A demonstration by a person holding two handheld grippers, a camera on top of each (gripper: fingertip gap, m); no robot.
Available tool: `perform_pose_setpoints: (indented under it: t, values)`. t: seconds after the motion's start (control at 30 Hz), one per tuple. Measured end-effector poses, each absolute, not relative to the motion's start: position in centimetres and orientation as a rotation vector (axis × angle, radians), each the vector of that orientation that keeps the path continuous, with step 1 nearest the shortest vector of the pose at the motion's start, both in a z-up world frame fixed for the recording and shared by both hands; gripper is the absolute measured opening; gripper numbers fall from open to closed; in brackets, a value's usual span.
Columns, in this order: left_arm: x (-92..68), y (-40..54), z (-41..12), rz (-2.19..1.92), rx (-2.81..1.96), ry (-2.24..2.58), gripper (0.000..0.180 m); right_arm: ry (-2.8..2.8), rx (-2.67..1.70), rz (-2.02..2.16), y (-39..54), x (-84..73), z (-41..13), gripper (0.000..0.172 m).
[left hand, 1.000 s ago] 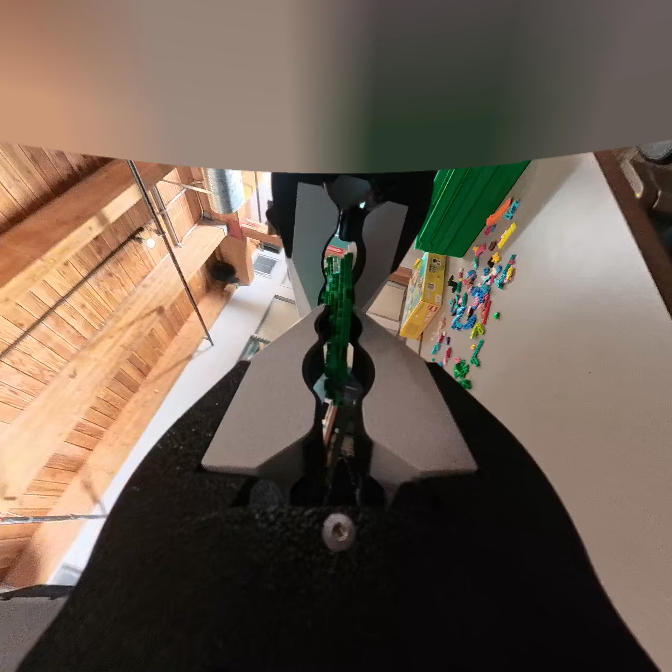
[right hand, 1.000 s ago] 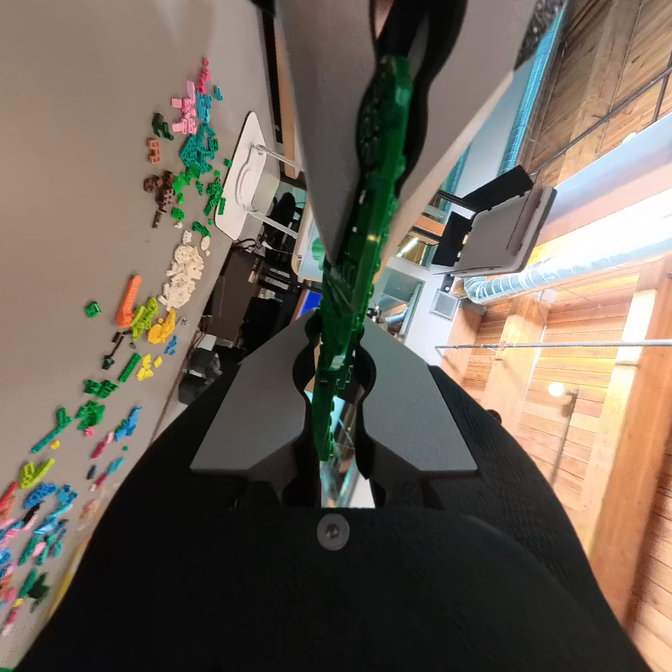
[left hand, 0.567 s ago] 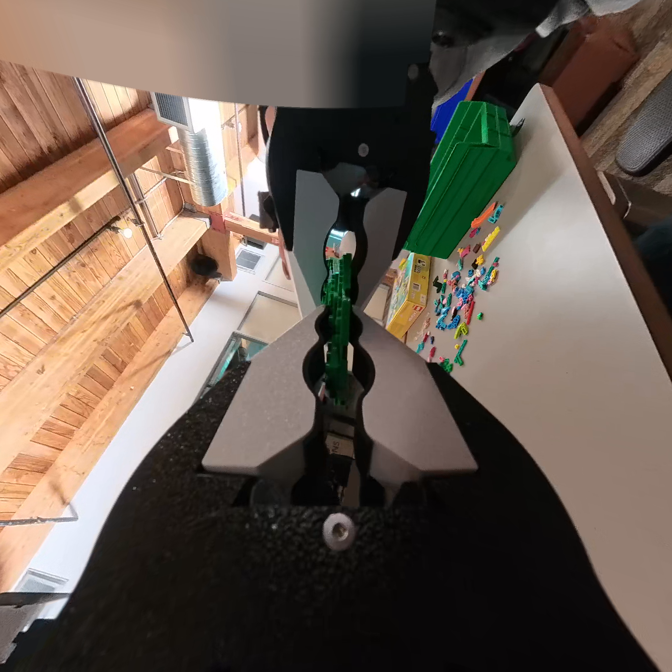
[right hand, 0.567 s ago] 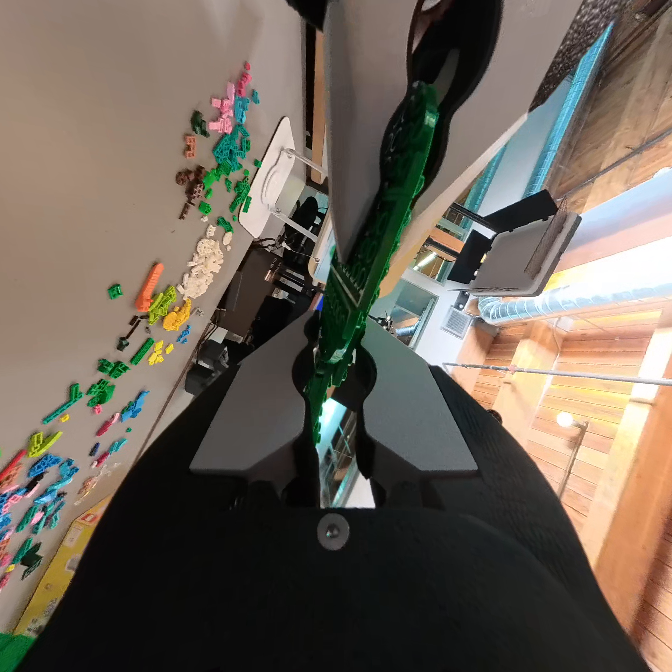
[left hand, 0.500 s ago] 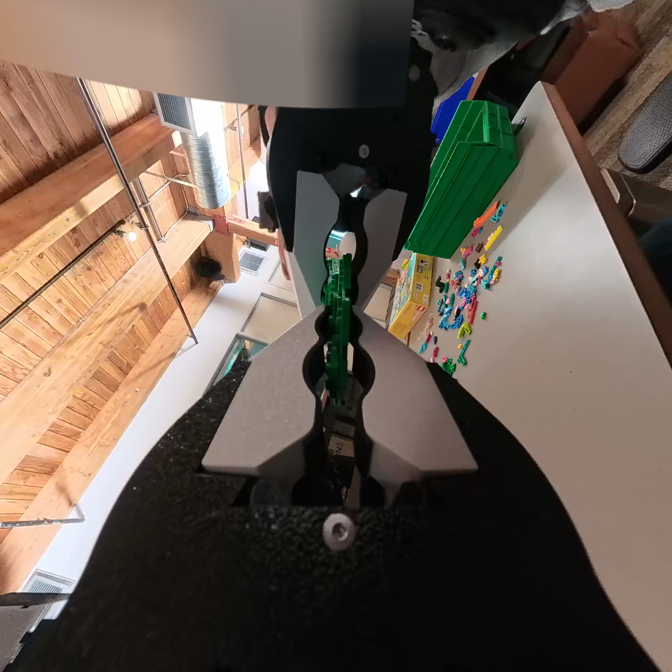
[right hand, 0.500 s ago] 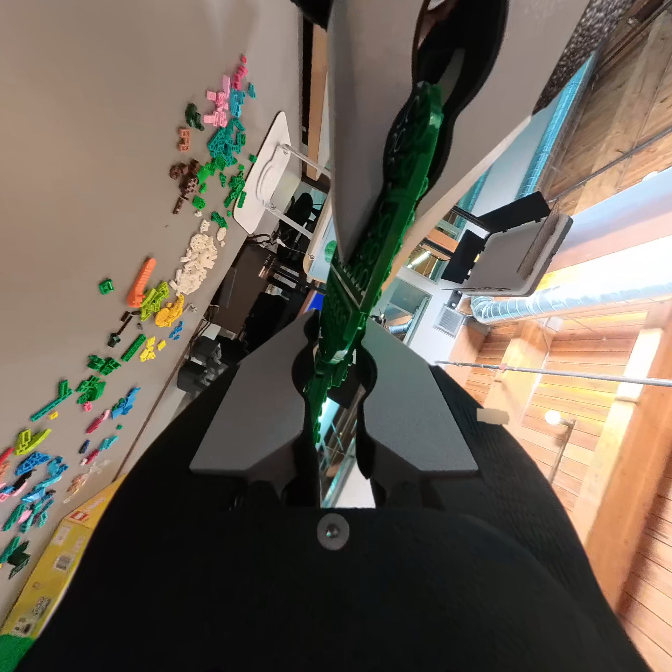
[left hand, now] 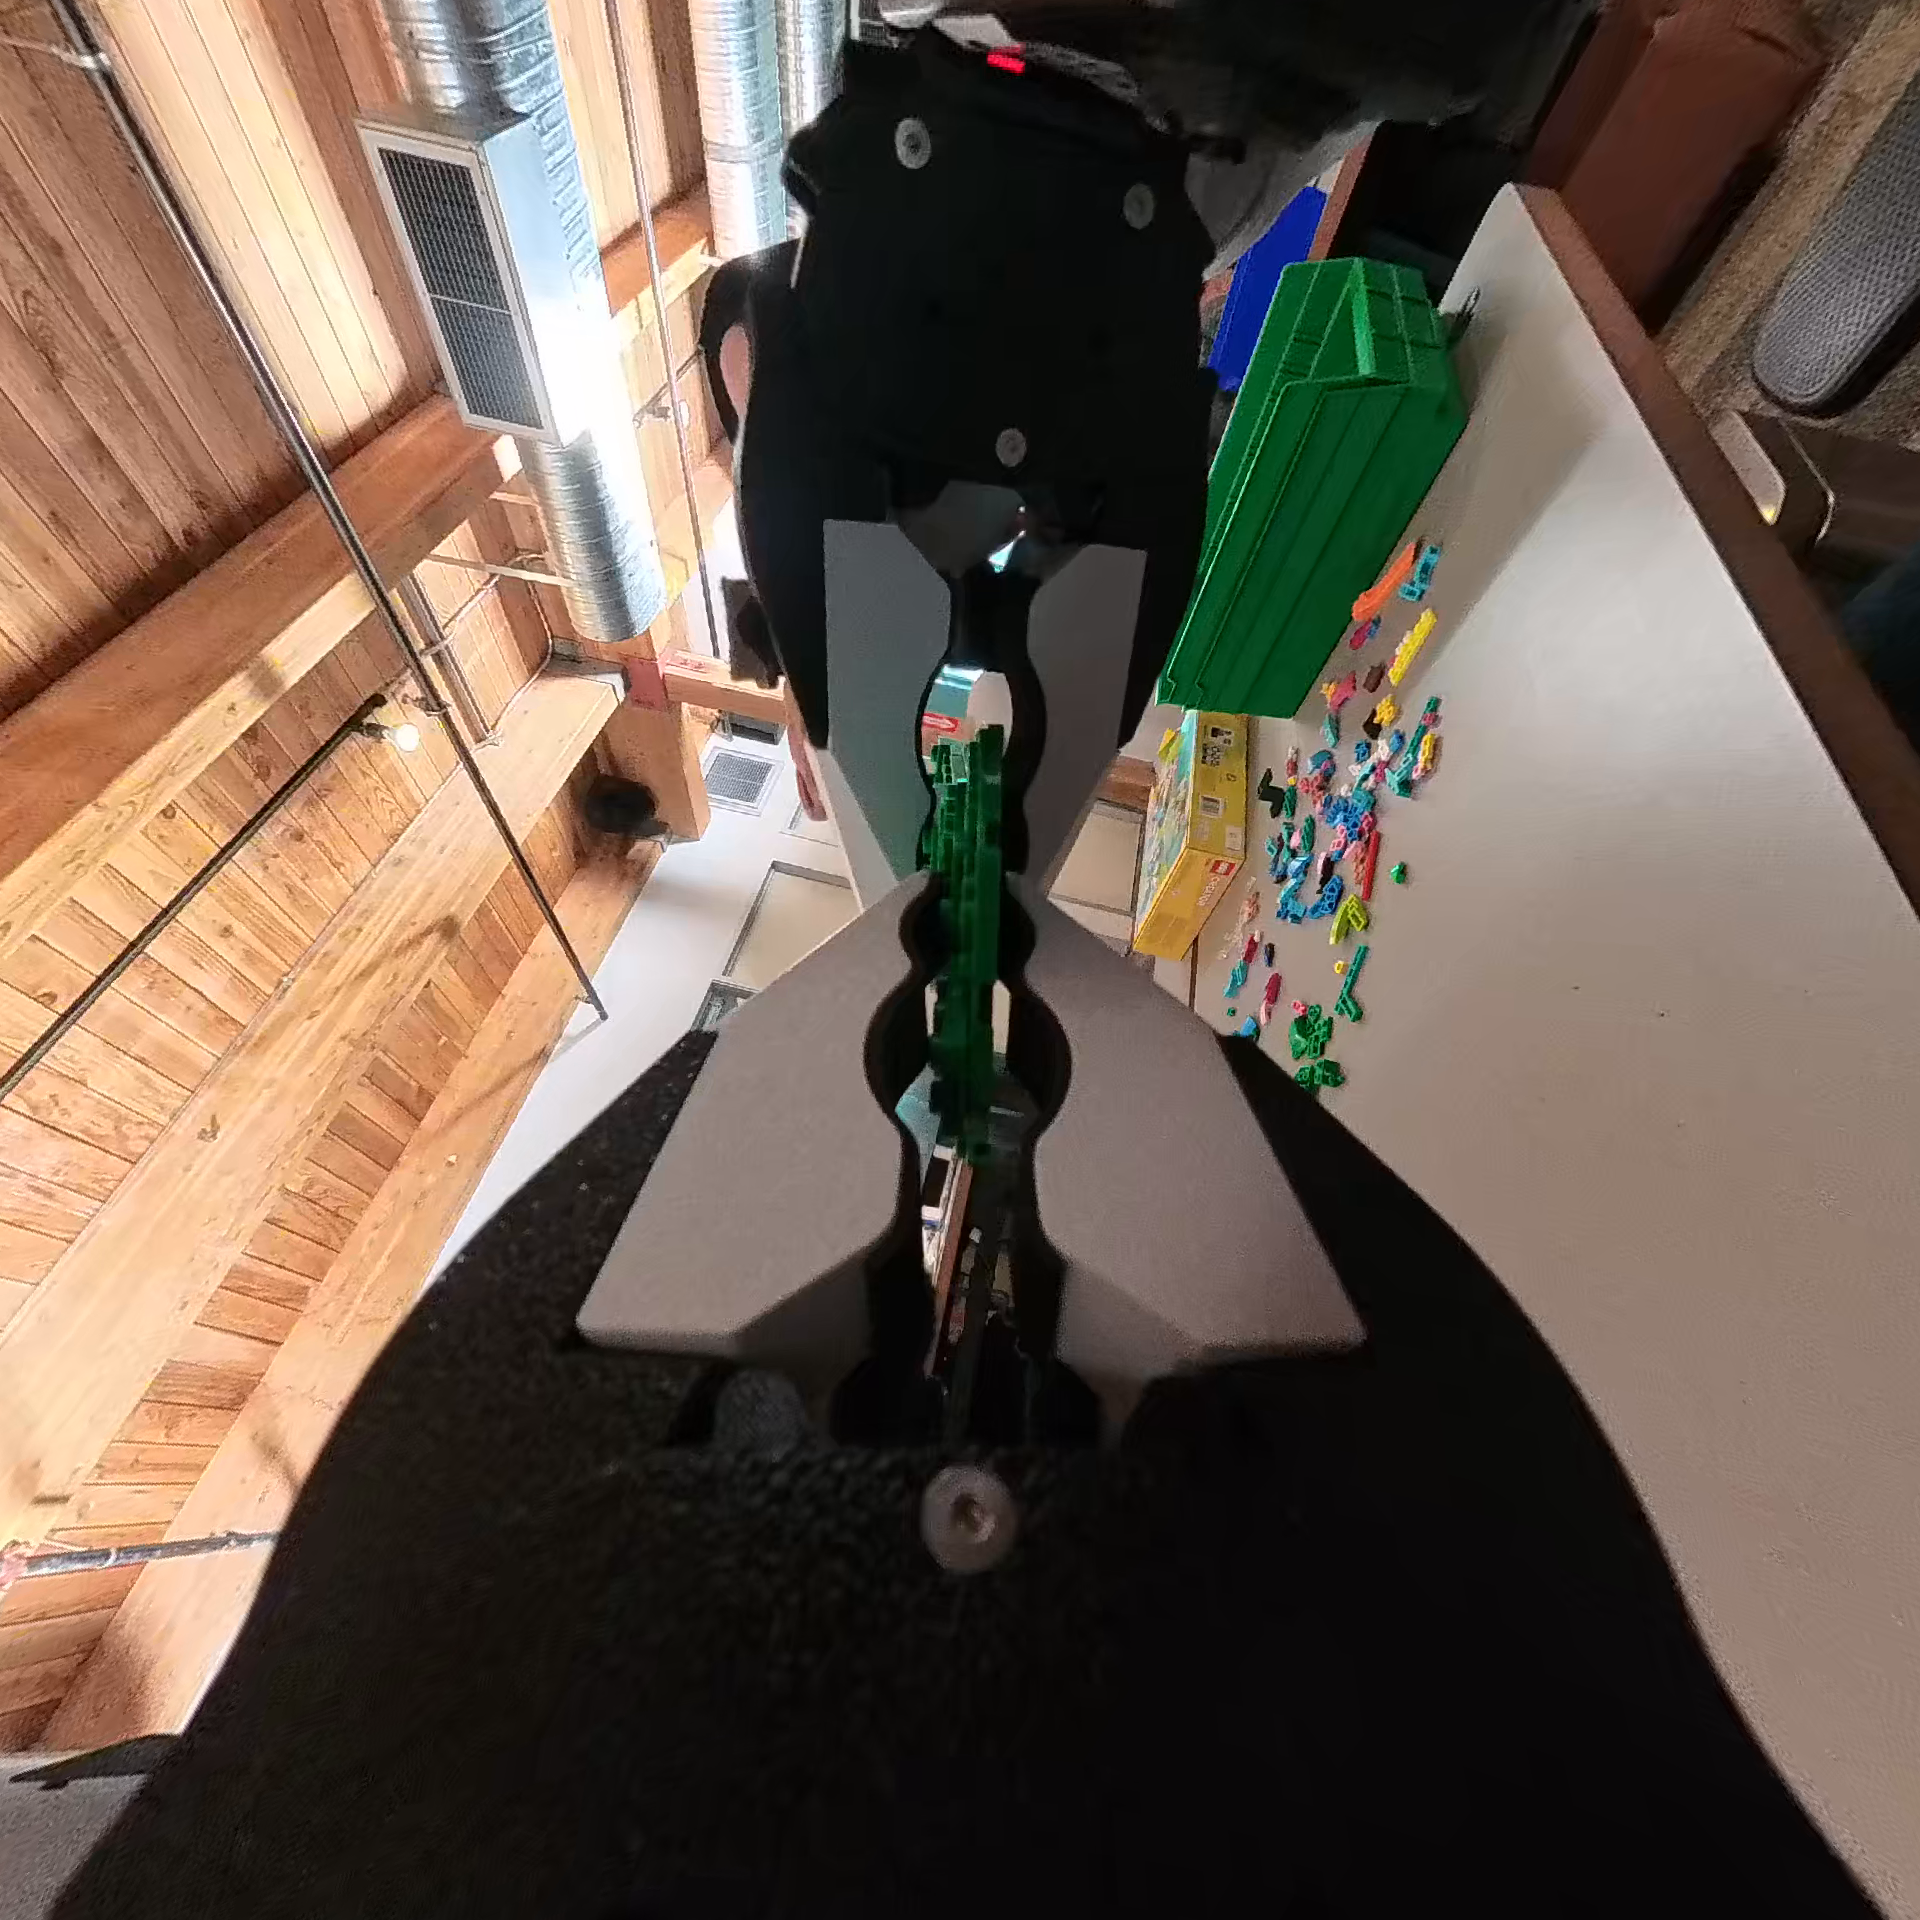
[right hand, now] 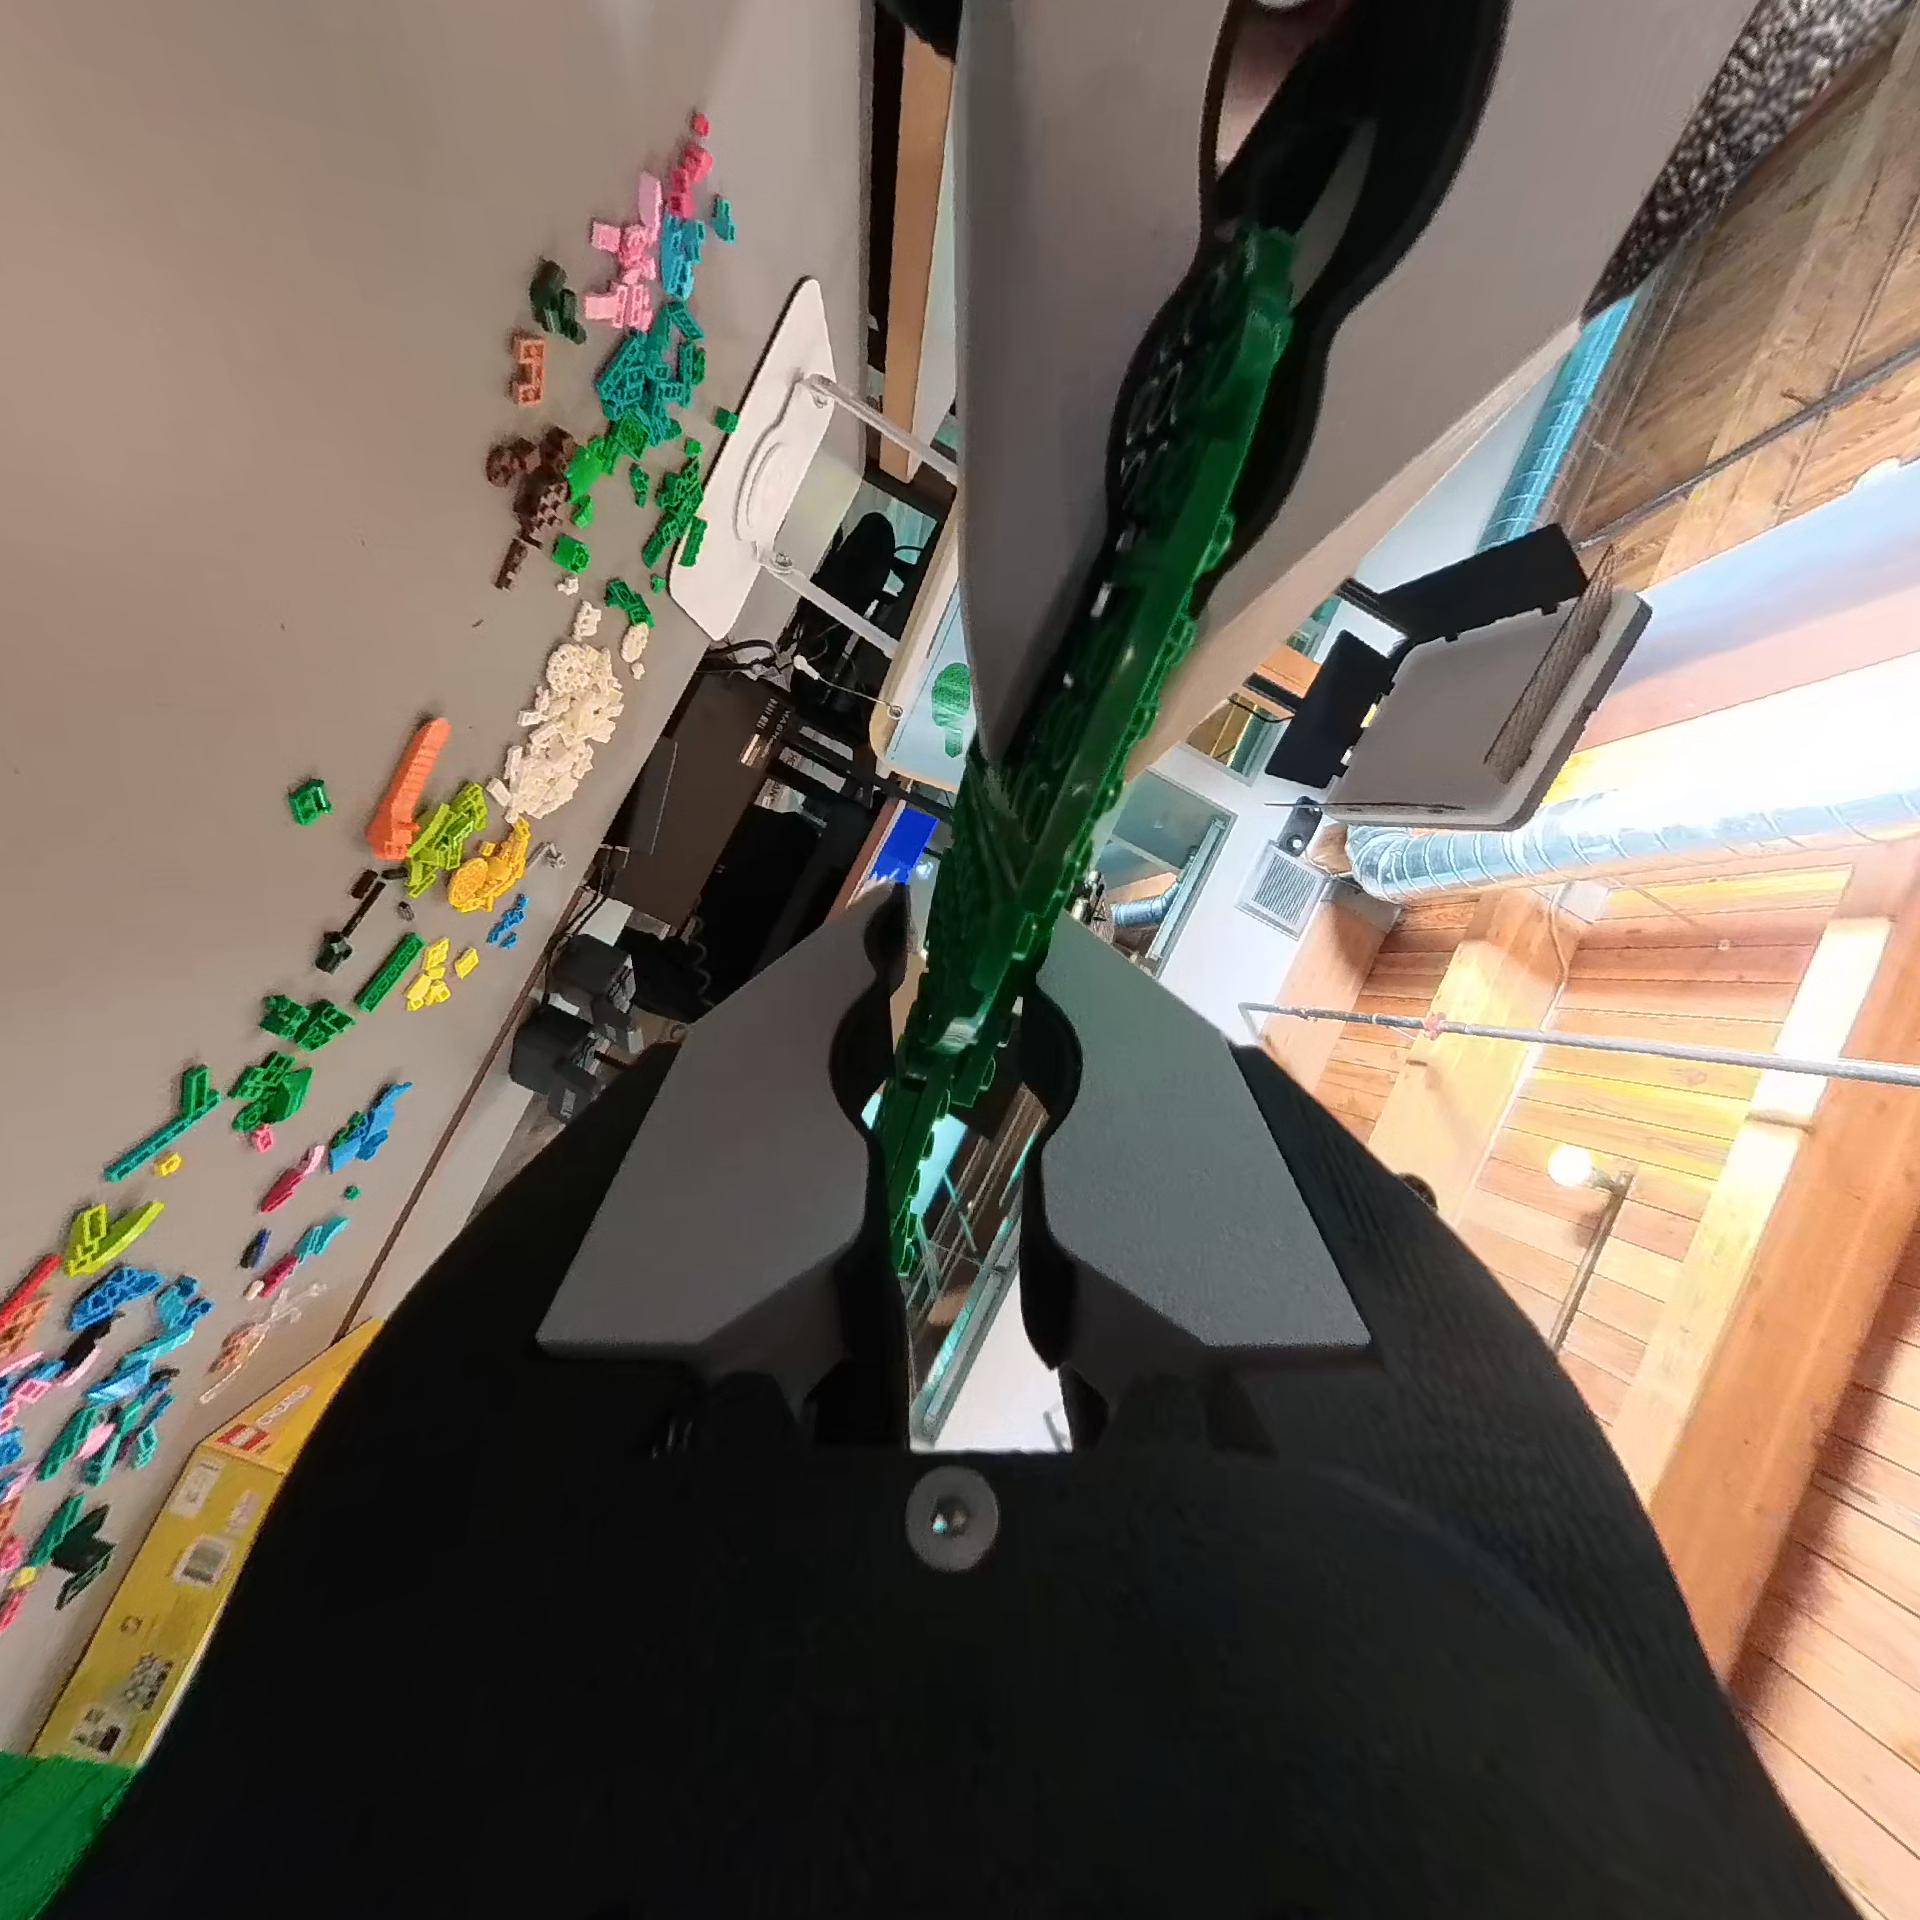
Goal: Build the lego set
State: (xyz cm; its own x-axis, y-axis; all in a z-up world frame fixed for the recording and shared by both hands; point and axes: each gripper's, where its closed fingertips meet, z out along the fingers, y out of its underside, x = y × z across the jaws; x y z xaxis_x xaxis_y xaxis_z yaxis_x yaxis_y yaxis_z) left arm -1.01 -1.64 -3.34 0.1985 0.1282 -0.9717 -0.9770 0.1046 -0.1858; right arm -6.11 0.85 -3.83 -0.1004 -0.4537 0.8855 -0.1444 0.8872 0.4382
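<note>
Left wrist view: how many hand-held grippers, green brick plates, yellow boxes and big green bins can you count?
Hand-held grippers: 2, the left hand-held gripper and the right hand-held gripper
Green brick plate: 1
Yellow box: 1
Green bin: 1
Total: 5

Over on the right of the left wrist view, a pale table (left hand: 1621,1039) carries a scatter of small coloured bricks (left hand: 1340,821), a yellow box (left hand: 1195,842) just beside them, and a green bin (left hand: 1320,488) higher up. Wooden planks (left hand: 208,727) fill the left, a silver duct (left hand: 592,540) upper centre. In the right wrist view, a white brick pile (right hand: 561,727) sits mid-left, a white stand (right hand: 769,488) at the table edge.
</note>
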Motion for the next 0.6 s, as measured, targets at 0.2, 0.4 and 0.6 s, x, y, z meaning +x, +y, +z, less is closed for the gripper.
perform_pose_setpoints:
  t: [0.2,0.4,0.6]
  values:
    - [-1.1,-1.7,-3.0,1.076,-1.112,0.989,0.004,-1.606,0.462,-0.297,0.7,-6.2,-3.0,0.013]
    - [-1.0,-1.5,-3.0,1.081,-1.119,0.987,0.004,-1.566,0.509,-0.323,0.8,-6.3,-2.8,0.01]
    - [-1.0,-1.5,-2.9,1.022,-1.126,0.966,0.005,-1.553,0.559,-0.306,0.6,-6.2,-2.6,0.01]
